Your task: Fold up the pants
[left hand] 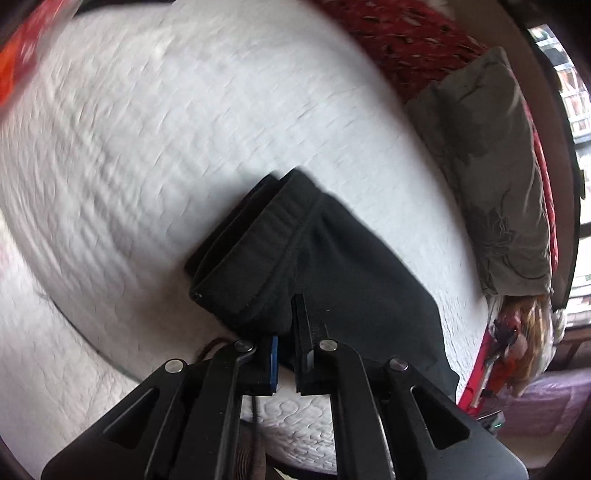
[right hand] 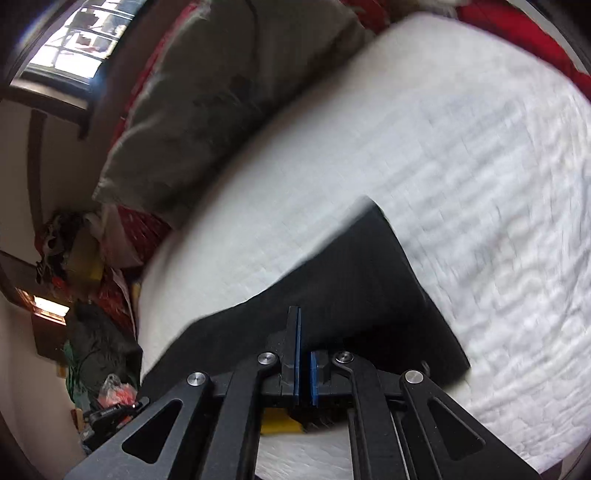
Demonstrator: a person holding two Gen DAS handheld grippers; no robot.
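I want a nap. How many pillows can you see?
1. The grey pillow lies along the bed's far edge, beside the red blanket. More may be hidden.

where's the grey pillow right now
The grey pillow lies along the right edge of the white quilt in the left wrist view, beyond the black pants, against a red blanket.

left gripper [left hand: 291,314] clamped on black pants [left hand: 332,266] over a white quilt [left hand: 184,129].
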